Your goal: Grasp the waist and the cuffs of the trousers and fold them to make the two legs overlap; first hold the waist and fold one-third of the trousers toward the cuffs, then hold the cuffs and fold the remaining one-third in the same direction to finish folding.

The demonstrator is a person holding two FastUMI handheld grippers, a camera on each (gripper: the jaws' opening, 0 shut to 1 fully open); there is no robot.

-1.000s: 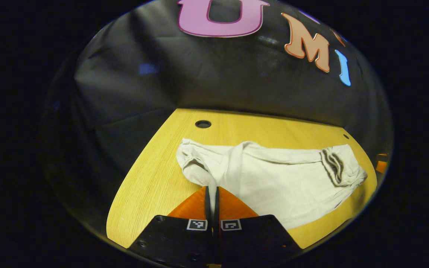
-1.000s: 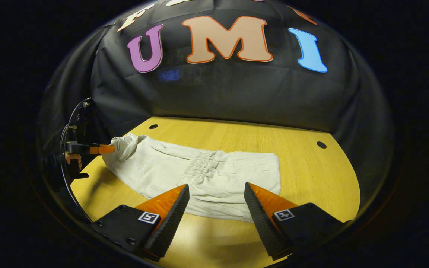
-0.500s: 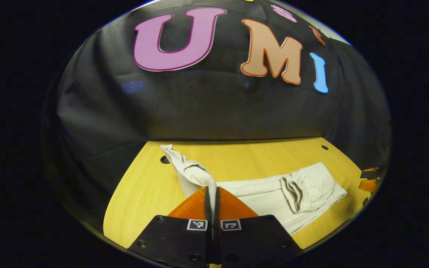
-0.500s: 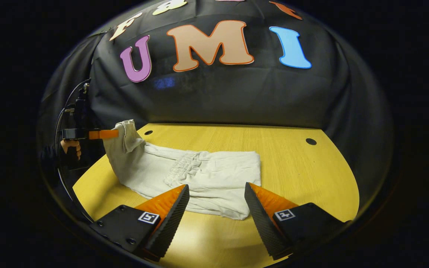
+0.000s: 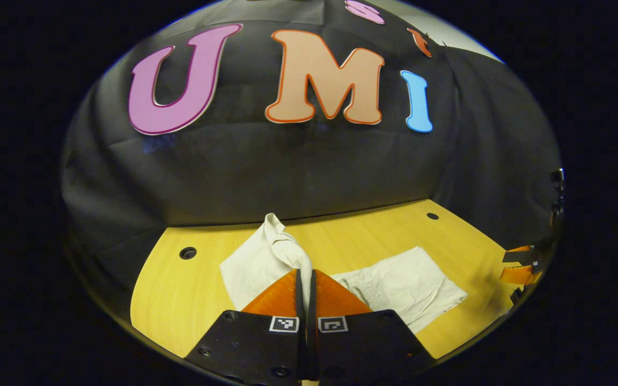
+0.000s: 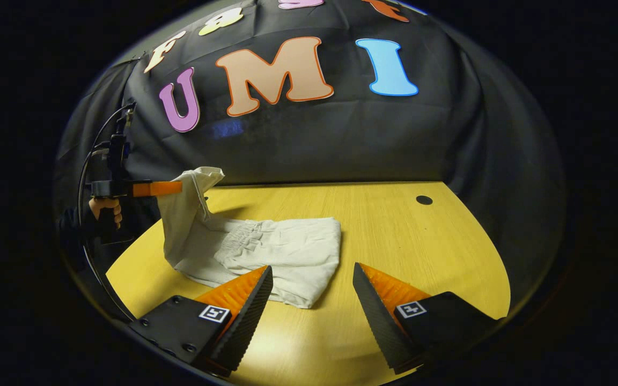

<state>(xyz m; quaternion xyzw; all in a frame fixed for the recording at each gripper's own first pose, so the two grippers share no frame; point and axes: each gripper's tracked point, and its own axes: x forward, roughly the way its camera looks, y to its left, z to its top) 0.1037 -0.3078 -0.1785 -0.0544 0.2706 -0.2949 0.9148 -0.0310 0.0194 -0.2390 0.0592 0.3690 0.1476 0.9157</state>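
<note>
Left gripper [image 5: 306, 279] pinches the trousers [image 6: 266, 252] cuffs aloft; right gripper [image 6: 311, 279] gapes wide, empty

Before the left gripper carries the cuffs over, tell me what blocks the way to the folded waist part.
Nothing visible does. The left gripper holds the cuffs raised; the folded waist part and table beyond carry nothing.
</note>
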